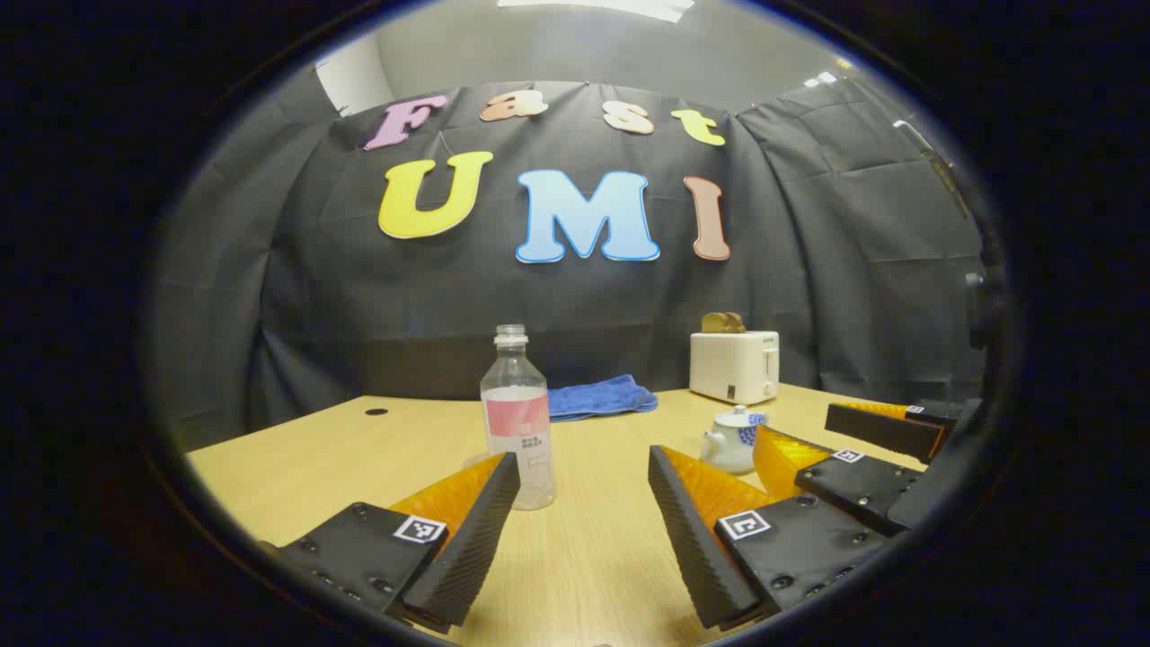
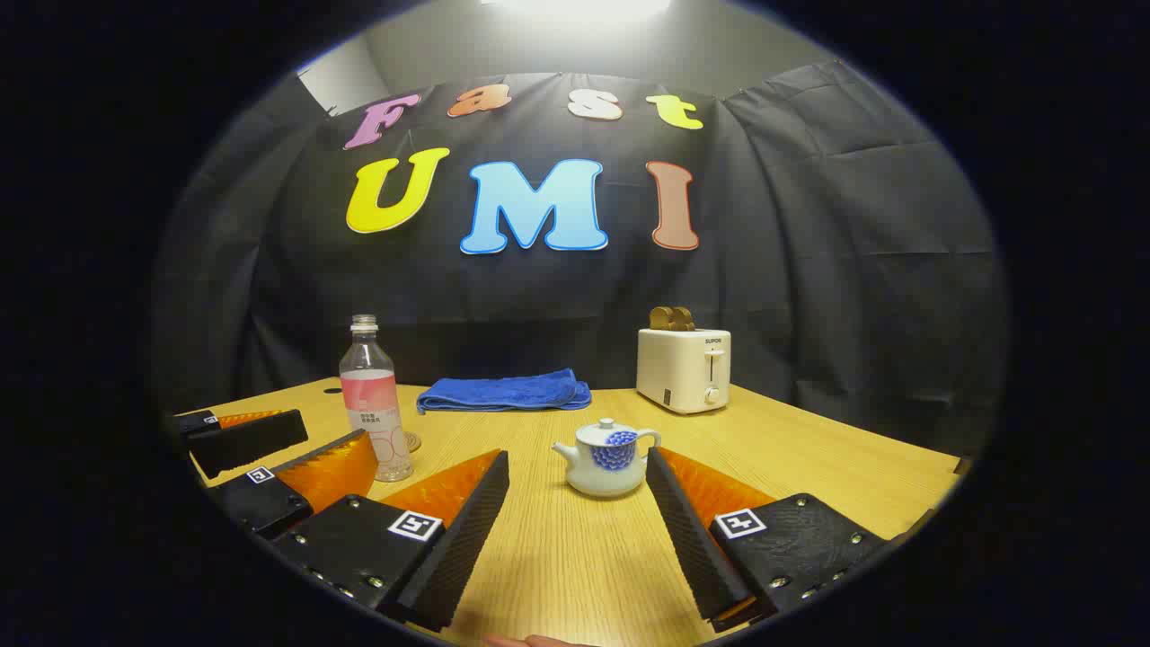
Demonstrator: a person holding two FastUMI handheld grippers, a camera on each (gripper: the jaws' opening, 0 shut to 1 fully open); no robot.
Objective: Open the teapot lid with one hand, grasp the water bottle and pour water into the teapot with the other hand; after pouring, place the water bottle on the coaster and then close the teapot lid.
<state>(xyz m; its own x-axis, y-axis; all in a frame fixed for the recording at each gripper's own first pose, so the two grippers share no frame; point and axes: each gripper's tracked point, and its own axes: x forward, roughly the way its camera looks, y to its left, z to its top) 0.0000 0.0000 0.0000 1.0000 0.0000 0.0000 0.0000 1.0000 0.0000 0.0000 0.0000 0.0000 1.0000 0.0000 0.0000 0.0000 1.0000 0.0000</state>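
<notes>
A clear uncapped water bottle (image 1: 519, 422) with a pink label stands upright on the wooden table (image 1: 593, 557), just ahead of my left gripper's left finger. My left gripper (image 1: 584, 454) is open and holds nothing. The small white teapot (image 2: 606, 458) with a blue pattern has its lid on and sits between the far ends of my right gripper's fingers. My right gripper (image 2: 577, 454) is open and touches nothing. A small clear coaster (image 2: 412, 441) lies right behind the bottle (image 2: 375, 404). The teapot (image 1: 732, 440) also appears beside the right gripper (image 1: 795, 420), and the left gripper (image 2: 332, 429) by the bottle.
A folded blue towel (image 2: 503, 393) lies at the back of the table (image 2: 575, 566). A white toaster (image 2: 685, 368) with bread in its slots stands at the back right. A small dark hole (image 1: 376, 412) marks the tabletop at the far left.
</notes>
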